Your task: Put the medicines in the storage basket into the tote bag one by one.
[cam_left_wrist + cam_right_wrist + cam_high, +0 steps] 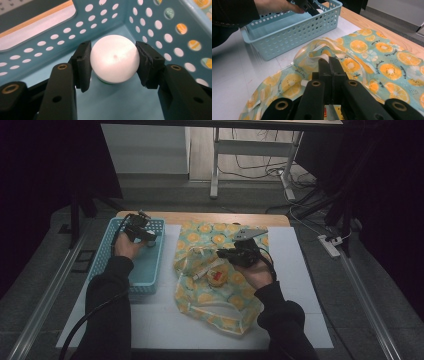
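Black jaws of the left claw stand on both sides of a white ball, and the pads touch its two sides. So this claw is about half closed and it grips the ball. The ball sits low in a far corner of the blue basket, close above the basket floor; I cannot tell if it touches the floor. In the high view the left claw is inside the basket, near its far right corner, and the left hand holds it from behind.

The right claw has its two jaws pressed fully together. A white strap of the bag runs just at the tips, but I cannot tell if it is caught between them. In the high view the right claw is over the open mouth of the bag, with the right hand behind it.

The bag is of cloth with orange slices printed on it. It lies on the white table, just to the right of the basket. Inside its opening lies a small red and yellow thing, with a white stick-shaped thing beside it. The basket stands on the left part of the table.
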A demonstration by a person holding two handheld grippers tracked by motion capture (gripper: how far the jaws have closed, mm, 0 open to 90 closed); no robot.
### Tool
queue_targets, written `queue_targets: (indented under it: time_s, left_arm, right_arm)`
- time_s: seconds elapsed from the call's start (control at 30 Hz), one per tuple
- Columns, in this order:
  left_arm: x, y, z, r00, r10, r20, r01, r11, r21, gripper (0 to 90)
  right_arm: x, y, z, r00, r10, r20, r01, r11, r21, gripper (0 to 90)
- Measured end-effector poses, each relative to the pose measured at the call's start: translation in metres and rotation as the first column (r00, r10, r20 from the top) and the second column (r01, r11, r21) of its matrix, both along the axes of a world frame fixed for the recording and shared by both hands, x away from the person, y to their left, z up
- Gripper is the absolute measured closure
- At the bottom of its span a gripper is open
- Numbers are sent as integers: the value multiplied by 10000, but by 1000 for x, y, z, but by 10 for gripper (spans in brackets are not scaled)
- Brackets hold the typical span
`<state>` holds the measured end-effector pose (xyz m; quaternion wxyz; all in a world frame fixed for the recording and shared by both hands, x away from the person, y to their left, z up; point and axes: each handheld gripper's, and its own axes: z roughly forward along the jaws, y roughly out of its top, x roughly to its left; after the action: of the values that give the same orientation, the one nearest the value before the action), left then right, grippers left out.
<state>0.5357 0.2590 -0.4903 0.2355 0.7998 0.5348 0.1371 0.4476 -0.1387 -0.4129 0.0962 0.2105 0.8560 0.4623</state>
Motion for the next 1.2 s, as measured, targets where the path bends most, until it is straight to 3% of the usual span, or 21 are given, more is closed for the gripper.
queue_targets:
  time_s: [0.43,0.7,0.97,1.2]
  left_arm:
    - [-15,7,24,9997,-219,123,227,9979,-615,505]
    - [-30,7,41,9978,-592,302,612,9958,-688,505]
    - [-46,-1,55,9902,-1323,452,1354,9879,-749,505]
    - [-61,-3,62,9850,-1593,665,1651,9819,-928,505]
  right_arm:
    - [-1,1,1,10000,26,-31,-26,10000,5,900]
    - [-2,2,1,10000,67,-17,-67,10000,18,900]
    - [-1,1,1,10000,-2,9,1,10000,28,900]
    - [-1,2,0,10000,25,-3,-25,10000,21,900]
